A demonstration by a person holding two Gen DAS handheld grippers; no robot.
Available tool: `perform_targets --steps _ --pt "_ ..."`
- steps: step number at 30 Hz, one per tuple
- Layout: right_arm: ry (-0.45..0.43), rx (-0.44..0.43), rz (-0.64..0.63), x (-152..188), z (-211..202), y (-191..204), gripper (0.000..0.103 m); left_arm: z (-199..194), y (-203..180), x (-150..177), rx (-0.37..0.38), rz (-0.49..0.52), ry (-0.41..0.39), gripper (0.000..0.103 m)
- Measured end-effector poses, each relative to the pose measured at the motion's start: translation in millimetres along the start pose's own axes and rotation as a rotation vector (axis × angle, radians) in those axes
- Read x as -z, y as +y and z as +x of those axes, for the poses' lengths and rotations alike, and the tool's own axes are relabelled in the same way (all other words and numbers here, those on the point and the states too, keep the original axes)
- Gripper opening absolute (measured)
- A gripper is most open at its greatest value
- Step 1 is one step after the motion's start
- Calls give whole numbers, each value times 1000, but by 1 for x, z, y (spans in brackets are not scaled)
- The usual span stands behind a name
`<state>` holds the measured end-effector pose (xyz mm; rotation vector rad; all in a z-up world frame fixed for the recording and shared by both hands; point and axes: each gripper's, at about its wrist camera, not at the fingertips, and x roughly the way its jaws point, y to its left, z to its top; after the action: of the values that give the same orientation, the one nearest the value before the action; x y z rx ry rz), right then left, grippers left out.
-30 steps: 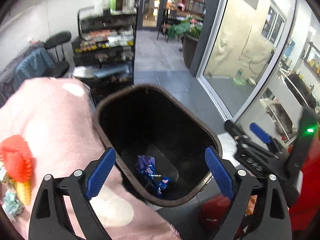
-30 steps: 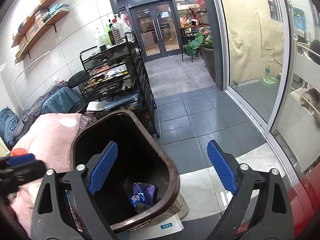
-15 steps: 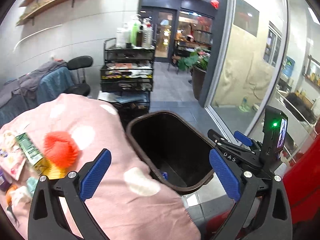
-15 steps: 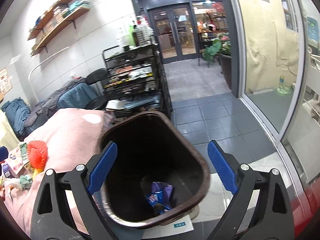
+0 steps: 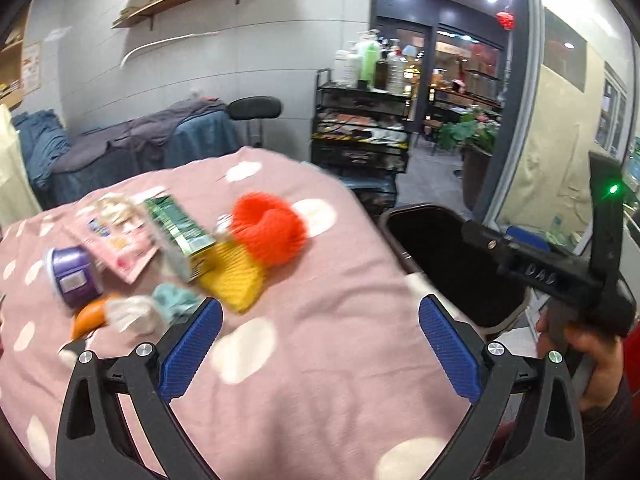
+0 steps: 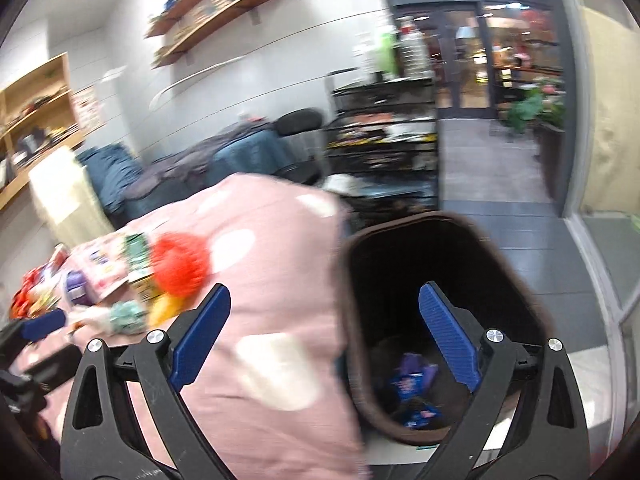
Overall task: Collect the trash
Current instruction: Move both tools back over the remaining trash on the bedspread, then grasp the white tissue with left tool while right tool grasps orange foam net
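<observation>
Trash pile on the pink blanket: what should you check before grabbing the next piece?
1. Left gripper open and empty: ok.
2. Right gripper open and empty: ok.
3. Trash still on the pink blanket: ok, green packet and purple cup lie there.
4. Brown bin open beside the blanket: ok.
5. Room in the bin: ok, only blue wrappers at the bottom.
6. Sharp view of the pile: not ok, blurred.

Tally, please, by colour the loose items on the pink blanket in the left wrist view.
Purple cup: 1
Pink packet: 1
Green carton: 1
Red mesh ball: 1
Yellow mesh: 1
Teal wad: 1
White wad: 1
Orange piece: 1
Total: 8, blur permitting.
</observation>
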<state>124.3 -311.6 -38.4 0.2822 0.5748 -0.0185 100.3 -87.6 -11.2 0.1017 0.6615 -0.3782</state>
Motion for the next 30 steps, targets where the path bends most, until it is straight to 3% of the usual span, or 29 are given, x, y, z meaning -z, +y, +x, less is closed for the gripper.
perform_targets --steps 10,13,22,25,30 --pt "151 -254 -106 7 39 83 94 -7 101 40 -172 -167 66 97" --pt "162 -251 -152 10 46 102 94 -5 120 43 -211 -186 72 97" --pt "222 -224 -193 1 77 122 94 28 142 28 -198 -169 140 86" --pt "243 -217 -193 -3 92 123 94 42 145 24 -201 -159 173 70" --pt "285 -216 -202 -15 120 127 87 44 154 27 -158 -202 191 24"
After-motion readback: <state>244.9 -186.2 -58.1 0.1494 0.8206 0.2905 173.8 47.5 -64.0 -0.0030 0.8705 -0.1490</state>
